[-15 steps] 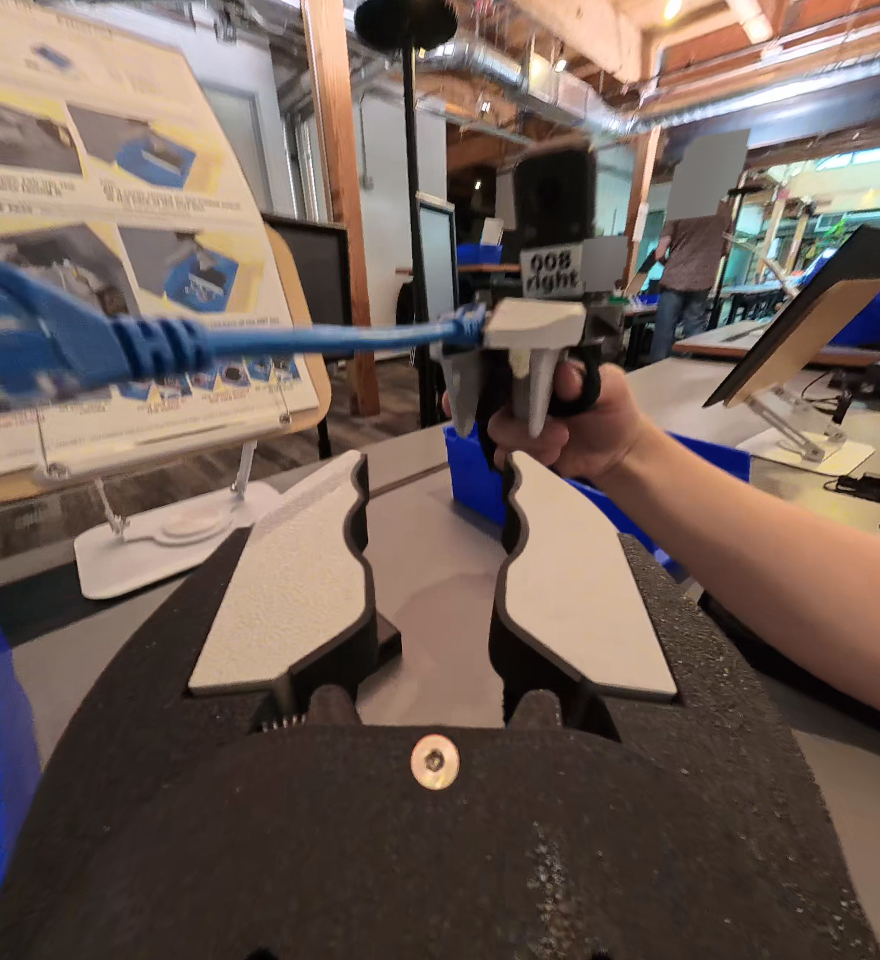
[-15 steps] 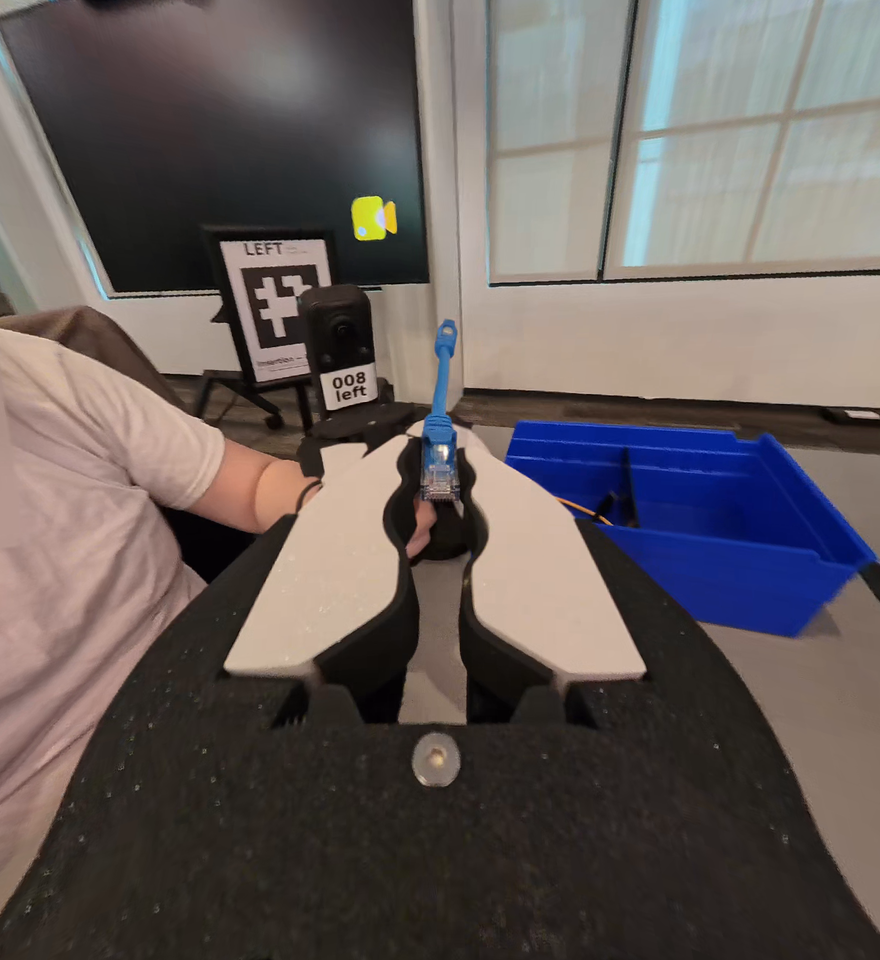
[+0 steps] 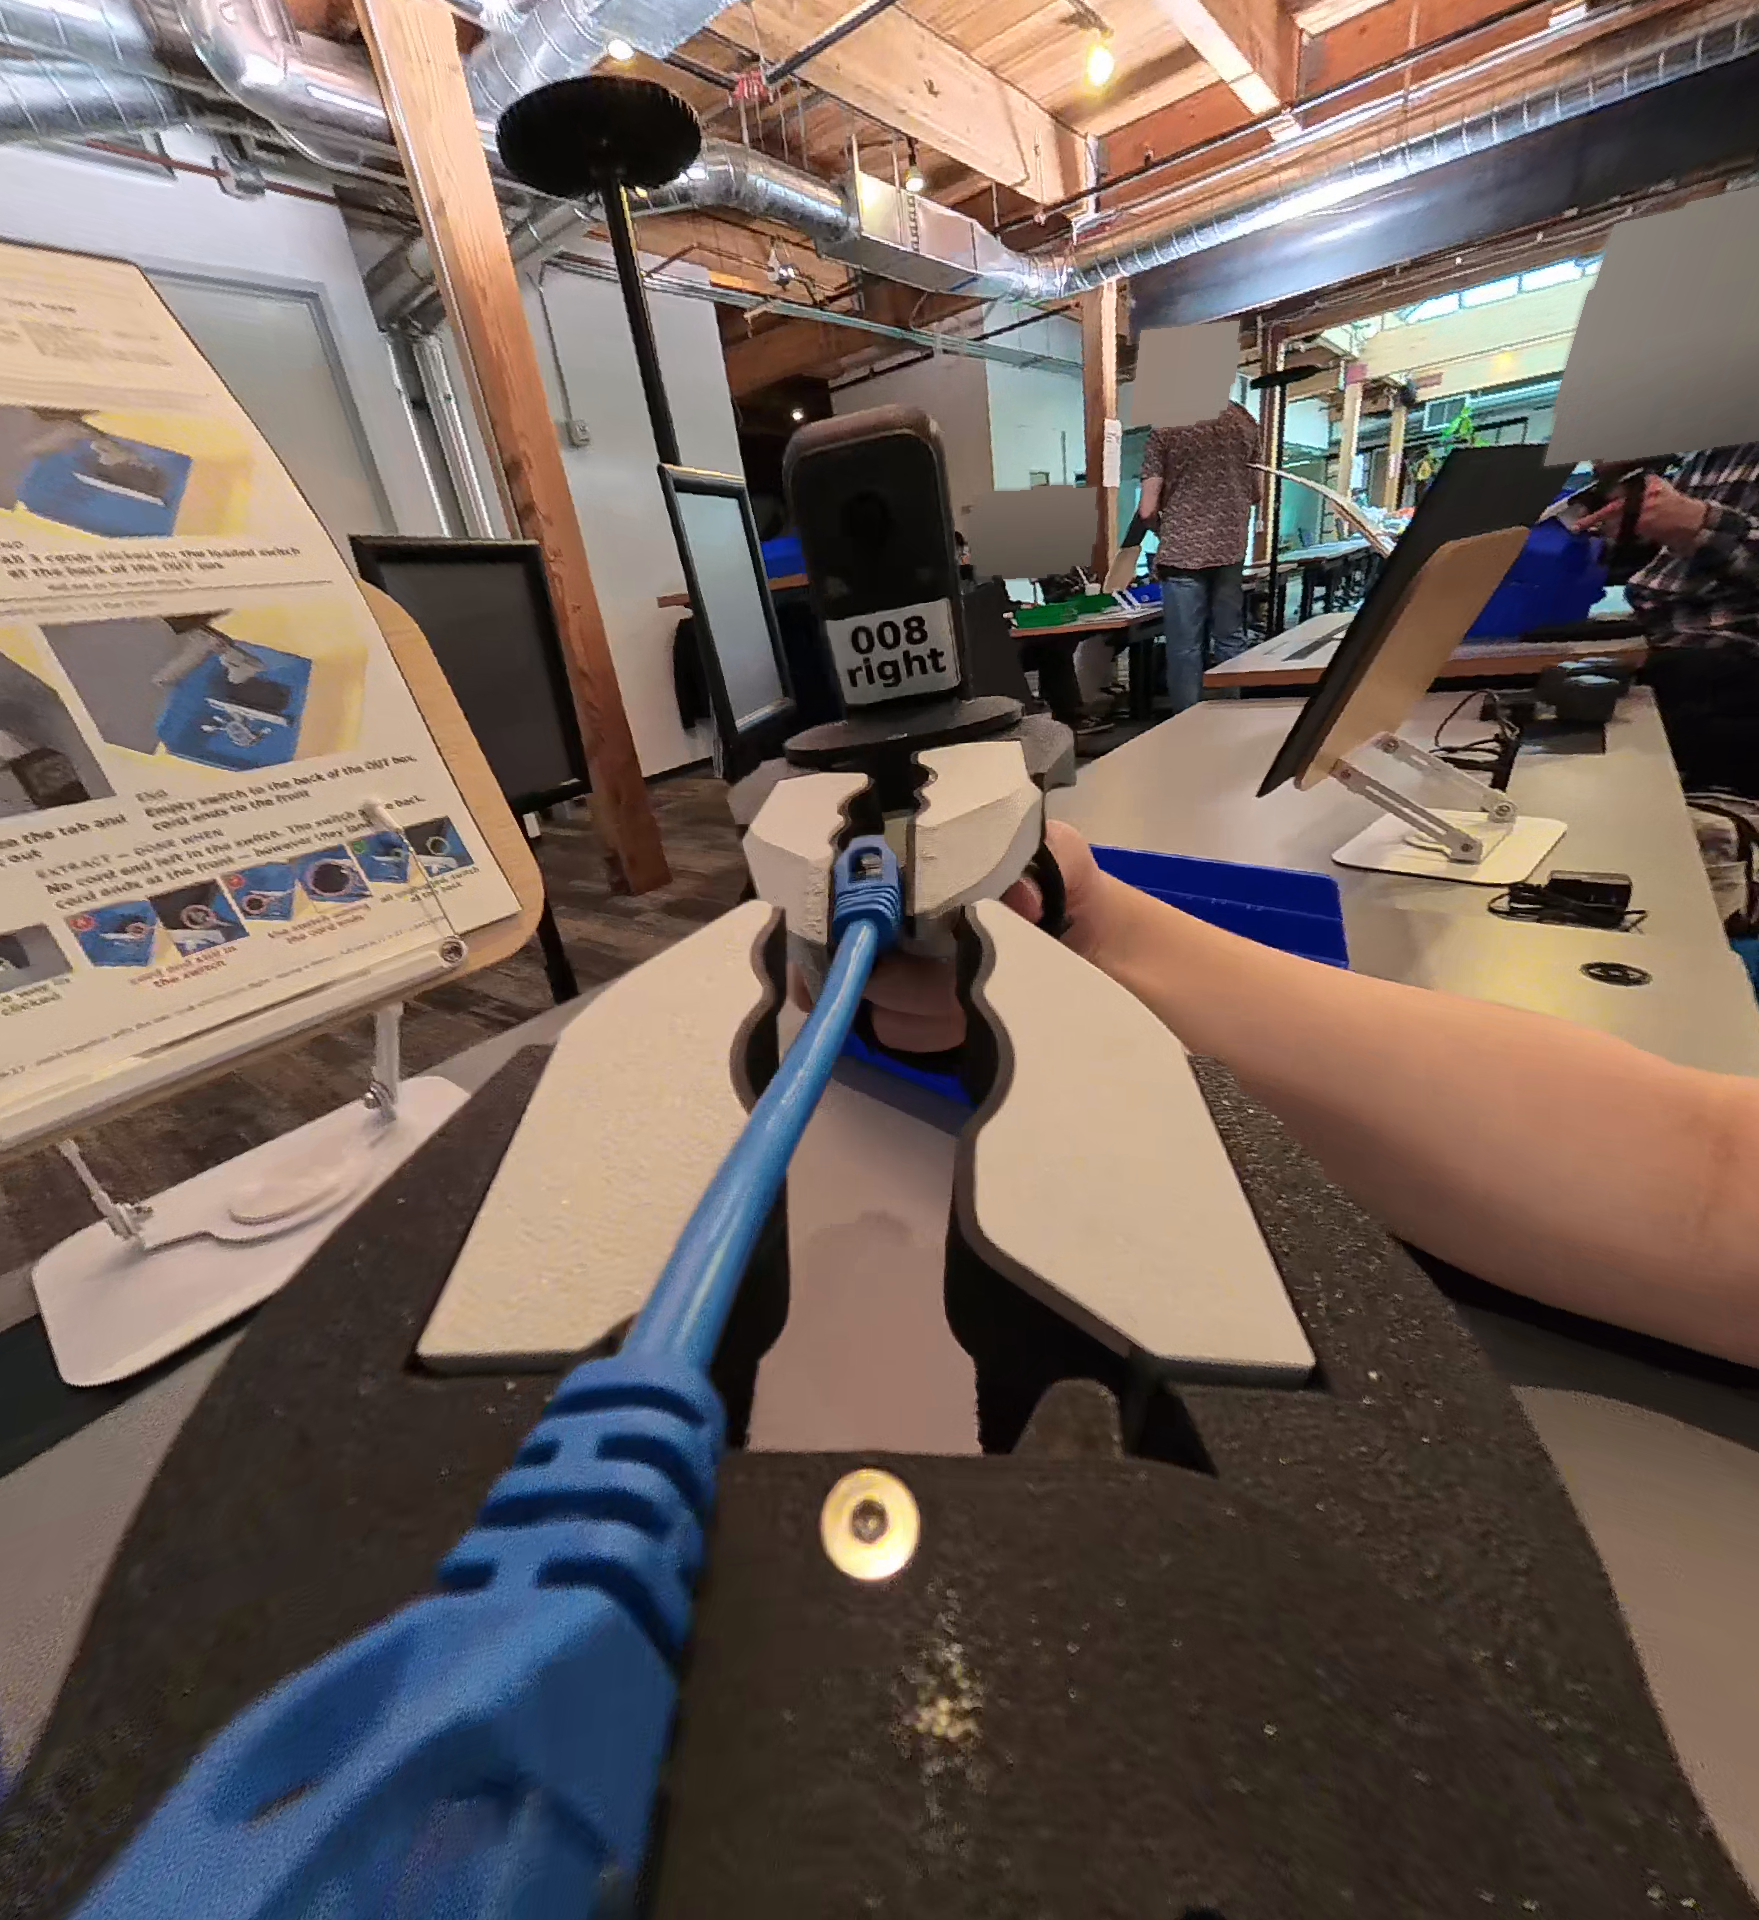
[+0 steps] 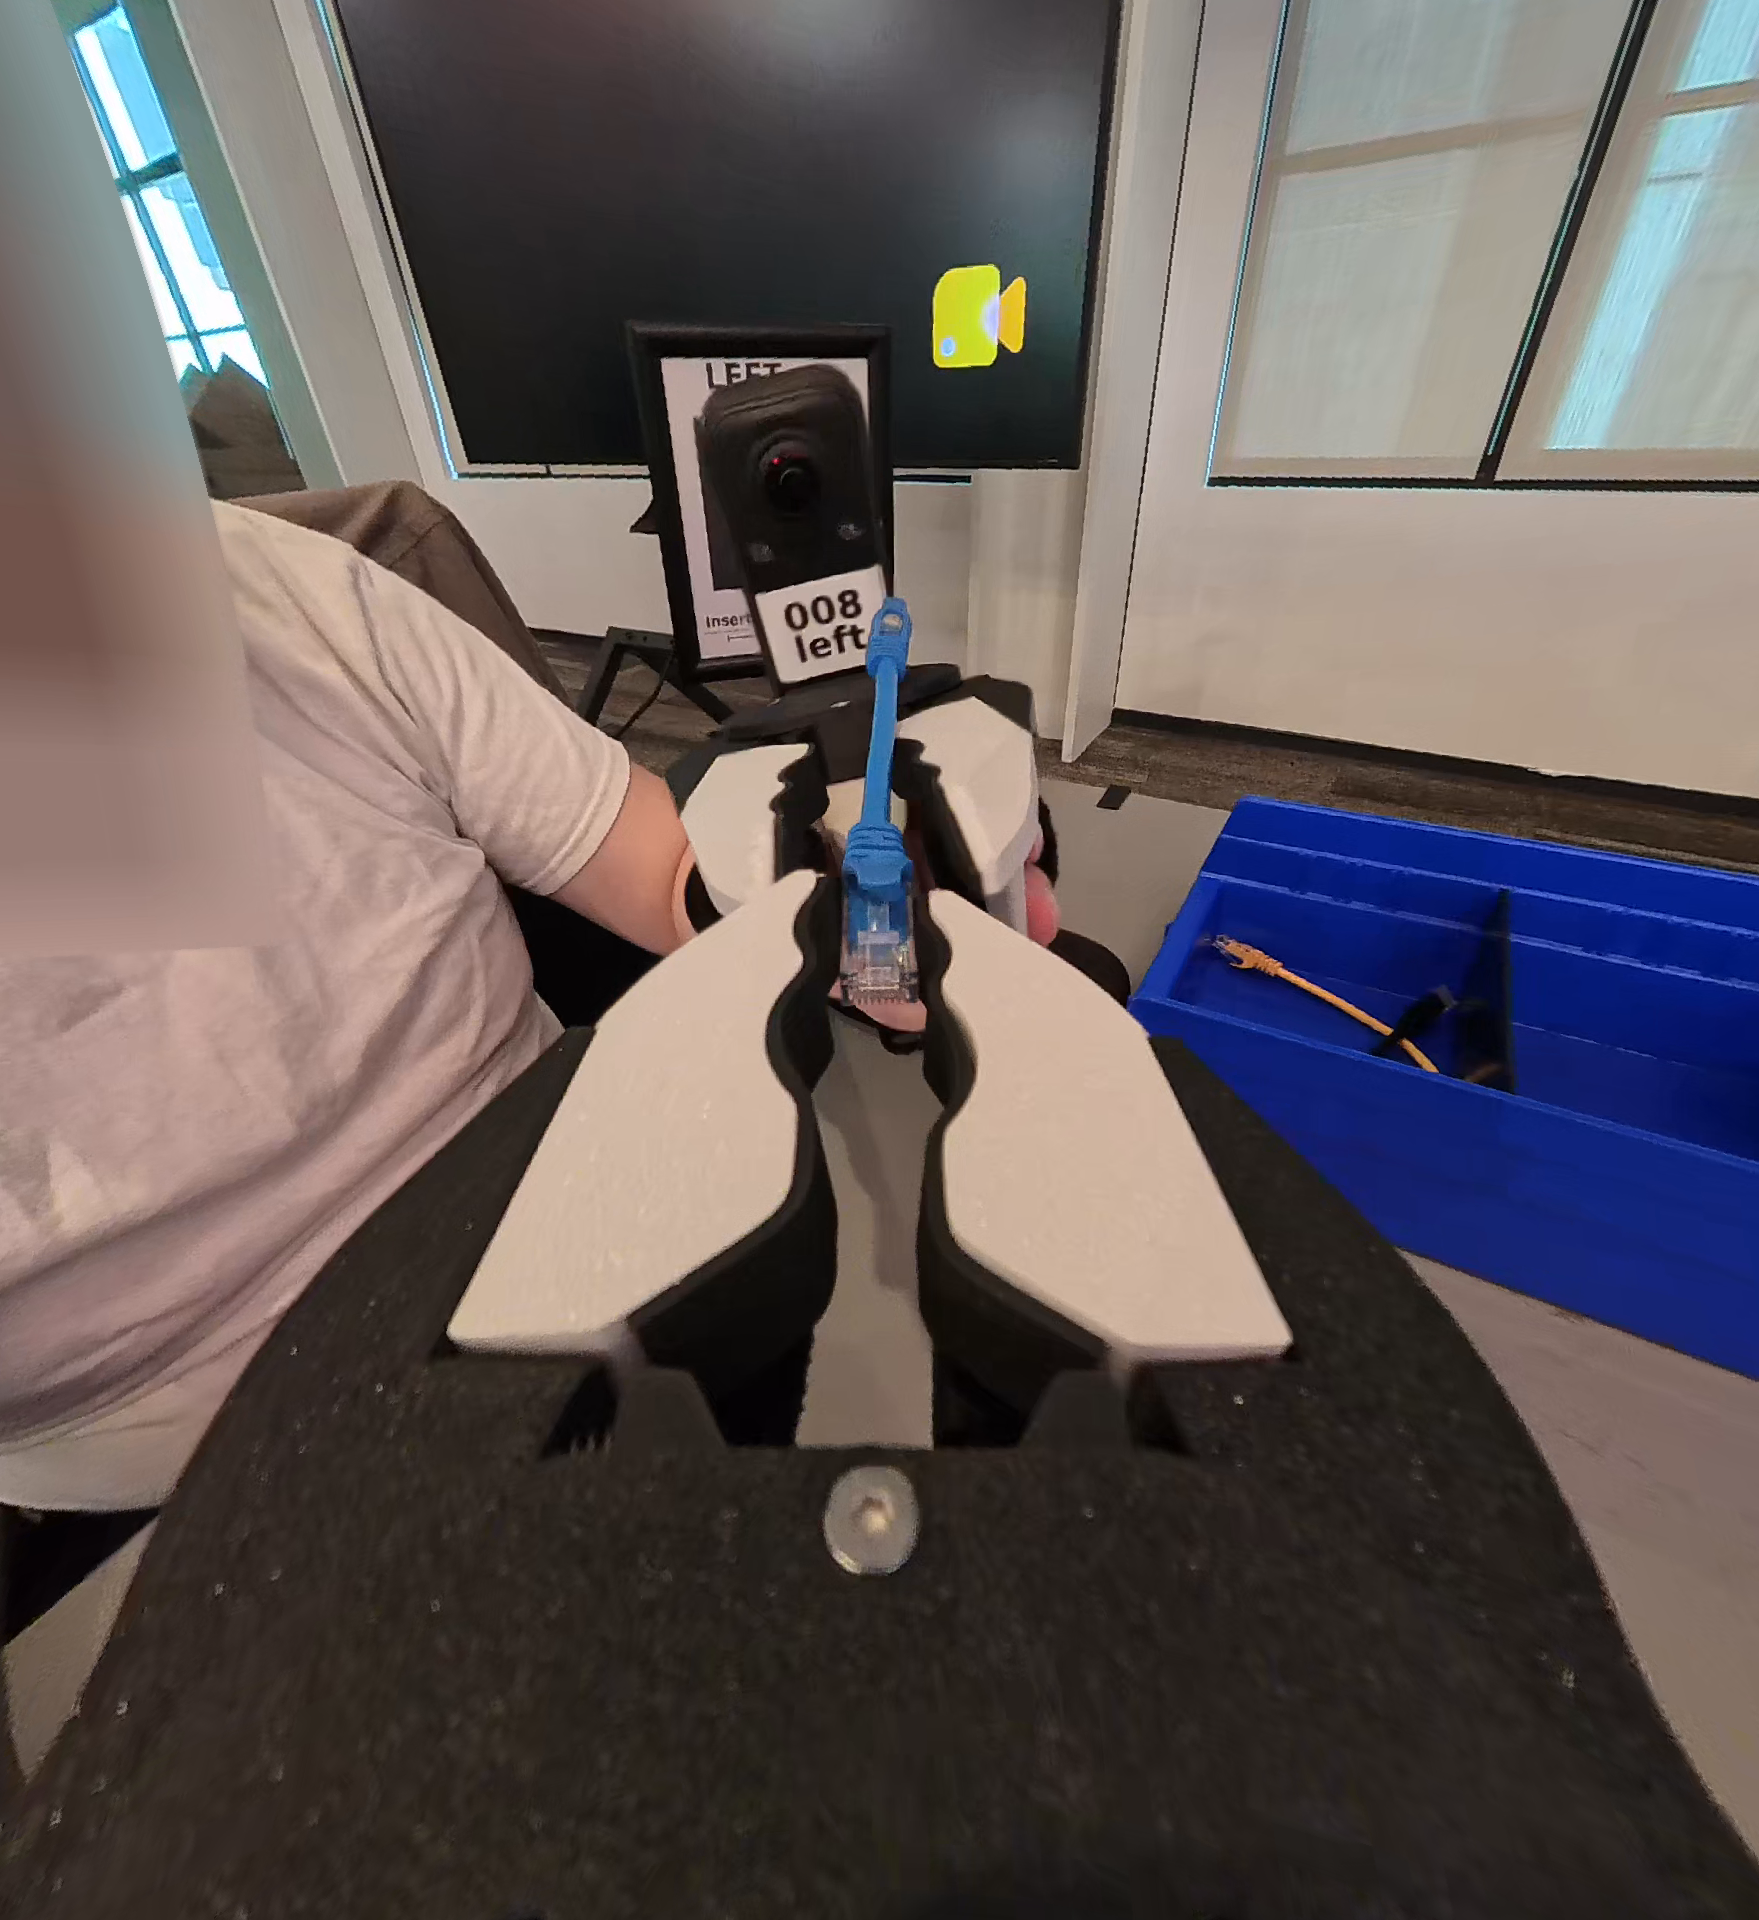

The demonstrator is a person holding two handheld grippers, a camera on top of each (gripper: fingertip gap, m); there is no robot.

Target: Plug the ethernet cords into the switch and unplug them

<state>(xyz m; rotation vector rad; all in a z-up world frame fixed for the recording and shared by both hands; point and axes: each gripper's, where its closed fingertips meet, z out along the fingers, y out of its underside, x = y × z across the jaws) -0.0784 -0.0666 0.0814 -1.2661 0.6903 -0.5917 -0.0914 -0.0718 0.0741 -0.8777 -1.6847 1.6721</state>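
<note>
Facing each other above the grey table (image 4: 1633, 1507), the two grippers are joined by one short blue ethernet cord (image 4: 880, 769). The right gripper (image 4: 877, 940) has its fingers drawn narrow onto the cord's clear plug, which sits between the fingertips with the cable running on toward the left gripper. In the left wrist view the same blue ethernet cord (image 3: 781, 1132) comes from the right gripper (image 3: 890, 852) straight between the left gripper's (image 3: 870, 961) own fingers, and its free boot end looms large and blurred at the lower left, close to the camera. The left gripper's fingers stand wide apart on either side of the cable, and the pictures do not show them touching it. To the right of the blue cord in the right wrist view stands a blue bin (image 4: 1477, 1195) on the table, with a yellow ethernet cord (image 4: 1311, 992) lying inside against a black divider (image 4: 1493, 987). To the left of the cord in the left wrist view, an instruction board (image 3: 179, 665) leans on a white stand (image 3: 200, 1247).
</note>
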